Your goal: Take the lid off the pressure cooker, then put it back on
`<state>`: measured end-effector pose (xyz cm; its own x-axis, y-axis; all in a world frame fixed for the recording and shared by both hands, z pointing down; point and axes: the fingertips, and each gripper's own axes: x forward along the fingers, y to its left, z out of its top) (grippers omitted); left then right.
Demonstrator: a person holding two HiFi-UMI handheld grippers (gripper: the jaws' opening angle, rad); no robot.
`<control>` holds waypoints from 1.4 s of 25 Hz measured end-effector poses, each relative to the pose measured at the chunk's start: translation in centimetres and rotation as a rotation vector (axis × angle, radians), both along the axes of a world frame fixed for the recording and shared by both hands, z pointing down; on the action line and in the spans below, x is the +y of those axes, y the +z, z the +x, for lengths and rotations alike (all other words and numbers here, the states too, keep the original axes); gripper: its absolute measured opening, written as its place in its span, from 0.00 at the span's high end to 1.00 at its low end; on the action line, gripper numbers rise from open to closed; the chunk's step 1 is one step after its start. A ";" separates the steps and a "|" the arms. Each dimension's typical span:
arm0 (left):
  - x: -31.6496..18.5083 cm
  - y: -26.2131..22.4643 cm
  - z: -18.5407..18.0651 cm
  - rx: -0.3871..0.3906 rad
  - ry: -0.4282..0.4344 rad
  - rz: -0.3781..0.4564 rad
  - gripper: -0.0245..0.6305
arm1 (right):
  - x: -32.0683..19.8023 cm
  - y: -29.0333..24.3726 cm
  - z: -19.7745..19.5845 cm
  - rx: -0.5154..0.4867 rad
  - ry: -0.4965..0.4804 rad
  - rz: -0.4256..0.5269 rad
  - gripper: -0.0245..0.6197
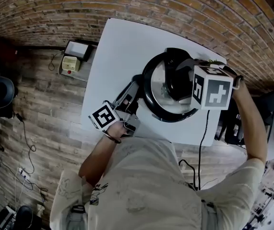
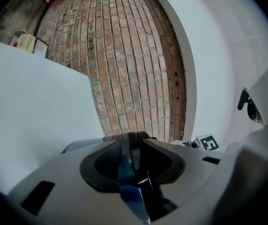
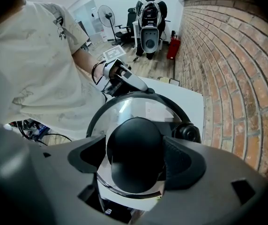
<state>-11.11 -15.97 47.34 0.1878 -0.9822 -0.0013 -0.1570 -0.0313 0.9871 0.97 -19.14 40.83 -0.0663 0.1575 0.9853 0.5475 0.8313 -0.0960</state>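
Right tongs (image 1: 177,80) open around knob (image 3: 135,149) of lid (image 1: 157,92), not pinching; left tongs (image 2: 131,140) slack on handle (image 2: 130,170) beside lid. Sits closed now; lifting maybe yet to come.

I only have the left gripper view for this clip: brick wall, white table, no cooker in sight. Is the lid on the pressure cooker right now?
Observer: Yes. In the head view the glass lid sits on the pressure cooker, which stands on the white table.
Reviewer: Where is the right gripper?
Observer: The right gripper points down over the lid, its tongs spread wide on either side of the black knob.
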 end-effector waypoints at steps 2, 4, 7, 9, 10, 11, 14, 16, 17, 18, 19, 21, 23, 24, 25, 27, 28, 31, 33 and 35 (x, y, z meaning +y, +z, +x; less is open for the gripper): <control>0.4 0.2 -0.6 -0.082 0.001 -0.011 0.73 | -0.3 -0.3 0.0 -0.038 0.027 0.010 0.35; 0.5 -0.2 -1.2 -0.185 0.003 0.000 0.71 | -0.4 -0.9 -0.1 -0.097 0.074 0.002 0.35; 0.6 -1.4 -2.1 -0.378 -0.001 0.022 0.70 | -0.7 -2.1 -0.4 -0.209 0.152 0.002 0.35; 0.8 -2.0 -2.6 -0.501 -0.008 0.031 0.70 | -0.8 -2.8 -0.4 -0.295 0.213 -0.002 0.35; 0.9 -2.4 -2.9 -0.559 -0.013 0.036 0.70 | -0.8 -3.3 -0.5 -0.346 0.246 -0.003 0.35; 1.0 -2.8 -3.1 -0.616 -0.018 0.040 0.70 | -0.8 -3.7 -0.4 -0.400 0.280 -0.001 0.35; 1.4 -4.1 -3.4 -0.803 -0.030 0.065 0.70 | -1.4 -5.1 0.5 -0.562 0.384 0.047 0.35; 1.7 -5.2 -3.6 -0.952 -0.034 0.092 0.70 | -1.6 -5.9 1.5 -0.666 0.458 0.086 0.35; 1.8 -5.6 -3.6 -1.018 -0.040 0.103 0.70 | -1.6 -6.3 2.0 -0.725 0.494 0.096 0.35; 2.0 -6.0 -3.7 -1.072 -0.049 0.111 0.70 | -1.5 -6.7 2.5 -0.786 0.534 0.098 0.35; 2.1 -6.4 -3.7 -1.113 -0.061 0.116 0.70 | -1.5 -7.1 3.1 -0.846 0.581 0.098 0.35; 2.3 -7.1 -3.8 -1.172 -0.085 0.124 0.70 | -1.7 -7.3 4.9 -0.937 0.683 0.116 0.35; 2.5 -7.8 -3.9 -1.230 -0.105 0.135 0.70 | -1.9 -7.0 7.0 -1.003 0.785 0.162 0.35; 2.5 -8.2 -3.9 -1.263 -0.113 0.141 0.70 | -1.9 -6.8 8.0 -1.039 0.838 0.184 0.35; 2.6 -8.5 -3.9 -1.296 -0.118 0.149 0.70 | -1.8 -6.8 8.9 -1.081 0.892 0.201 0.35; 2.8 -9.0 -3.6 -1.353 -0.120 0.167 0.70 | -1.5 -6.9 10.4 -1.177 1.002 0.232 0.35; 2.8 -9.2 -3.4 -1.375 -0.118 0.177 0.70 | -1.3 -6.9 11.0 -1.225 1.055 0.250 0.35; 2.8 -9.3 -2.8 -1.409 -0.098 0.199 0.70 | -0.3 -6.8 12.0 -1.352 1.193 0.286 0.35; 3.0 -9.0 -2.4 -1.410 -0.089 0.199 0.70 | 0.3 -6.4 12.6 -1.417 1.279 0.320 0.35; 3.3 -8.6 -2.1 -1.423 -0.089 0.199 0.70 | 0.7 -5.7 13.6 -1.454 1.355 0.397 0.35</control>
<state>-13.21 -12.67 38.79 0.0855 -0.9963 -0.0045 -0.9960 -0.0853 -0.0264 14.52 -18.47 35.14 -0.5498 -0.8329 0.0641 -0.8342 0.5513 0.0087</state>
